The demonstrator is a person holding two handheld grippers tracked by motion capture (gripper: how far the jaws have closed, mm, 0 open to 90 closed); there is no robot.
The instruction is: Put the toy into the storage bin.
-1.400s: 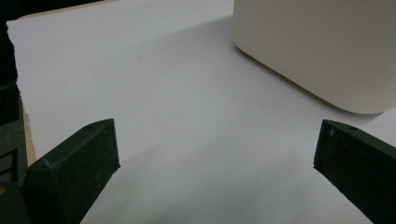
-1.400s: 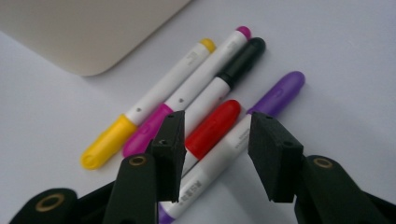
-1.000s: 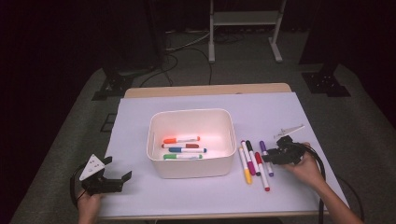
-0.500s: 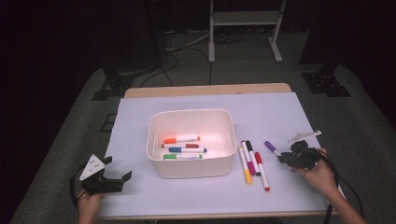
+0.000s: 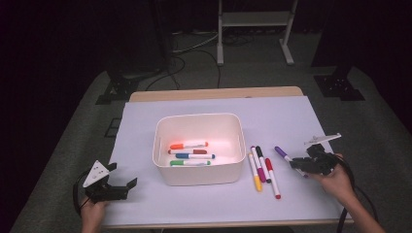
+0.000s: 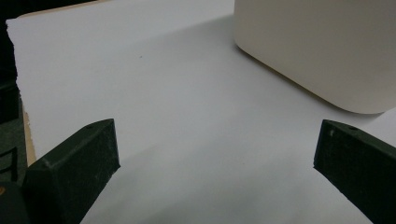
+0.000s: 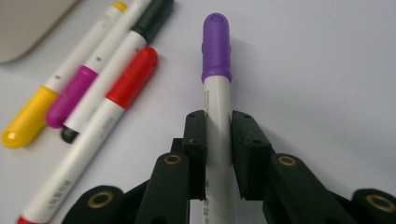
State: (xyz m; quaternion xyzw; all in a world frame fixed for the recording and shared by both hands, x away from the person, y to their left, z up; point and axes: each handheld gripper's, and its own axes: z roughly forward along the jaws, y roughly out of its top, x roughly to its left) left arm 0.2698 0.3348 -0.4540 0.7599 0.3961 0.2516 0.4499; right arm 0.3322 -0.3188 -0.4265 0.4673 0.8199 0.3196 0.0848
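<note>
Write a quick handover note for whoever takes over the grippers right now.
Right gripper: shut on the purple marker, just right of the loose row.
Left gripper: open, holding nothing, resting left of the white bin.
Done: four markers lie in the bin.
Left: bin the purple one, then the yellow marker, magenta marker, black marker and red marker.

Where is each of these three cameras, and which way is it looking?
High view: above the person's side, looking forward and down at the table; both hands and grippers show.
Left gripper view: rides the left gripper, looking between its open jaws at the bin.
Right gripper view: rides the right gripper, jaws shut on the purple marker.
The high view also shows that purple marker and bin.
</note>
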